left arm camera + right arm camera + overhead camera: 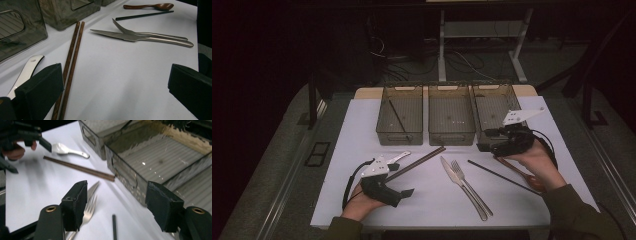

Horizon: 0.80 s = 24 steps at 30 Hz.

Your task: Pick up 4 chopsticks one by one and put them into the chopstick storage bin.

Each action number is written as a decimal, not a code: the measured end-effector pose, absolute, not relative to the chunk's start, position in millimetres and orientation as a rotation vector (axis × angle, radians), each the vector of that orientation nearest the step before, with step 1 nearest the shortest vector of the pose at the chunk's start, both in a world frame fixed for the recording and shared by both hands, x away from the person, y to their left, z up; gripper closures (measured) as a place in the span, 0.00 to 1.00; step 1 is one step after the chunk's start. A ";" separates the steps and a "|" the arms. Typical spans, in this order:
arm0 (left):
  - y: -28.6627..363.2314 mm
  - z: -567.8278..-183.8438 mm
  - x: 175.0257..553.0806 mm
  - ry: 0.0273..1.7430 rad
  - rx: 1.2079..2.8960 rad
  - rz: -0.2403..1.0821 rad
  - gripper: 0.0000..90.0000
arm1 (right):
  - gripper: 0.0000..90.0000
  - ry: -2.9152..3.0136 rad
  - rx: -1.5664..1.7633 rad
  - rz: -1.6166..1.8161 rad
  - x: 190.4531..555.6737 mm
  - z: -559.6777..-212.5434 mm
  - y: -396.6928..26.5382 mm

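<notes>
The left hand-held gripper [404, 192] rests low on the desk [362, 205] near its front left corner, jaws wide apart and empty. Just beyond it lie a white spoon [398, 157] and a pair of brown chopsticks [417, 163], side by side and touching, running toward the middle bin [451, 121].

The right hand-held gripper [486, 140] hovers at the front wall of the right bin [495, 107]; its jaws stand open with nothing between them. In the right gripper view the fork [88, 213] lies under the left jaw, and a single black chopstick [114, 226] lies on the desk between the jaws.

At the desk's centre a knife [452, 172] and the fork [469, 185] lie together, handles crossing, tips toward the bins. To their right the black chopstick [502, 176] lies slantwise, and a brown wooden spoon [528, 177] lies beside it, partly under the right hand [537, 160].

The left bin [400, 121] holds another black chopstick [398, 119], leaning across its floor.
</notes>
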State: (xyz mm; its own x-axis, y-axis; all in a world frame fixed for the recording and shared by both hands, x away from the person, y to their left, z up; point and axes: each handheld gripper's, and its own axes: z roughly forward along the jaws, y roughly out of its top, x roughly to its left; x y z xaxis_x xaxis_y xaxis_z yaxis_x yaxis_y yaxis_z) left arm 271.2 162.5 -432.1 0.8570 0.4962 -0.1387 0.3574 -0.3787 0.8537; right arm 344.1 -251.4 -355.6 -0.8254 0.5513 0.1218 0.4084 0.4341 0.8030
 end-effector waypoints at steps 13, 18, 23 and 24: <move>165.4 -431.0 270.1 0.629 2.005 0.175 0.00 | 0.40 2.617 0.882 1.219 320.6 -375.0 -279.9; 165.3 -431.2 270.4 0.625 2.012 0.175 0.00 | 0.43 2.662 0.878 1.118 314.6 -380.9 -287.9; 165.2 -431.4 270.3 0.626 2.013 0.175 0.00 | 0.46 2.722 0.875 0.987 310.1 -385.8 -292.1; 165.1 -431.5 270.3 0.625 2.013 0.175 0.00 | 0.46 2.731 0.878 0.957 309.5 -386.8 -292.6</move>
State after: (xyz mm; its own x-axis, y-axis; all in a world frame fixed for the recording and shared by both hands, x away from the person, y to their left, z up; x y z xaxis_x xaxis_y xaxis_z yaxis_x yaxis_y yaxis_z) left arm 270.3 165.1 -431.5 0.8571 0.4977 -0.1330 0.3560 -0.3855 0.8512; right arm 309.5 -292.6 -386.8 -0.8251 0.5597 0.0768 0.4853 0.6326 0.6036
